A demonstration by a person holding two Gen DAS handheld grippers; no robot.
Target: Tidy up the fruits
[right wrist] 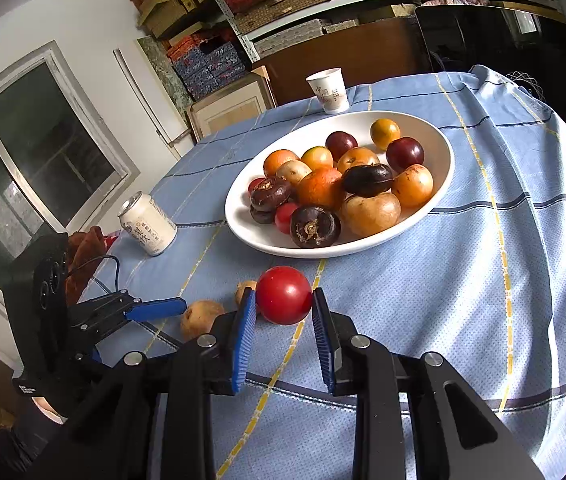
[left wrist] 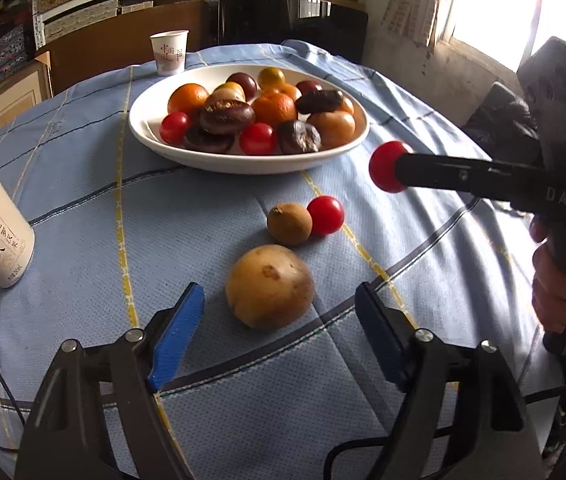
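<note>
The left tool gapes around nothing, just short of a tan fruit on the counter. The right tool pinches a red tomato — lifted before the white bowl heaped with fruit.

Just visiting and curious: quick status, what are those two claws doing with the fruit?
Right gripper shut on red tomato, lifted short of bowl. Left gripper open around tan fruit, pads not touching. Path to bowl clear.
</note>
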